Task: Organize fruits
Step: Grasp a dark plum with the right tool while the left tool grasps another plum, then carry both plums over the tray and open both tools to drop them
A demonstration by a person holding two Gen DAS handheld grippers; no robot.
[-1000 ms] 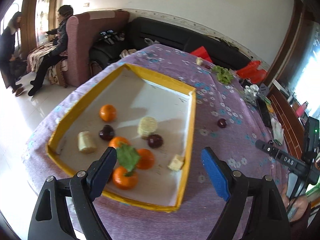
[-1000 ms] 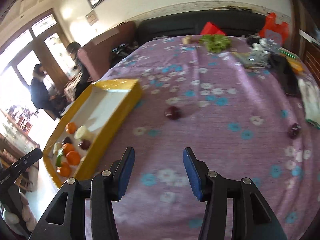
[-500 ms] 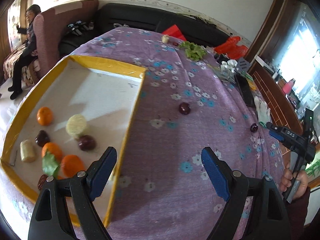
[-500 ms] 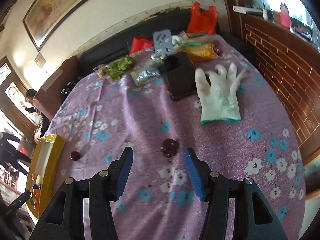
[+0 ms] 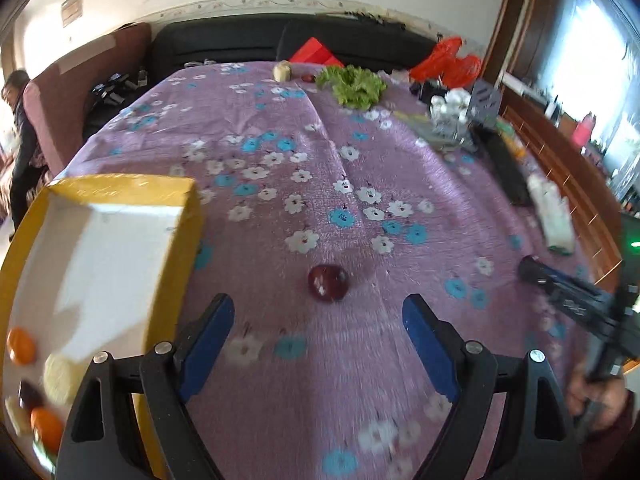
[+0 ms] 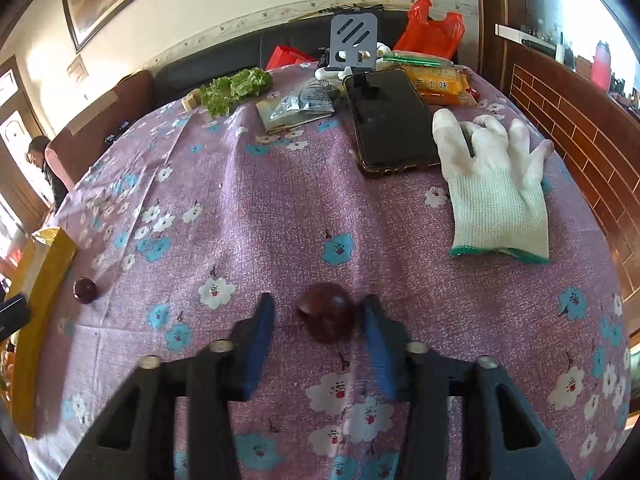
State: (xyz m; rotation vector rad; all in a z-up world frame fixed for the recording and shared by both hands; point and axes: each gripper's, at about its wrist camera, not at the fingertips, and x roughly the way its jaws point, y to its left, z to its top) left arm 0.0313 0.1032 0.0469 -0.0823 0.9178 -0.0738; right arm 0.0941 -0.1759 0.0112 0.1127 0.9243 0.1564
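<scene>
My left gripper [image 5: 318,310] is open over the purple flowered cloth, with a dark red fruit [image 5: 327,282] just ahead of its fingertips. The yellow-rimmed box [image 5: 176,256] lies to its left and holds oranges [image 5: 21,345] and other fruit at its near end. My right gripper [image 6: 318,310] is open, its blue pads on either side of a second dark red fruit [image 6: 326,317] on the cloth, apart from it. The first fruit also shows in the right wrist view [image 6: 85,289], next to the box's edge [image 6: 42,300].
A phone [image 6: 387,118], a white glove [image 6: 496,188], snack packets [image 6: 434,80], lettuce [image 6: 236,88] and a phone stand [image 6: 354,42] lie at the far side of the table. A sofa and a red bag stand behind. The right gripper shows in the left wrist view [image 5: 576,304].
My left gripper has swung right from over the box to the loose red fruit. My right gripper has moved forward until the second red fruit lies between its pads.
</scene>
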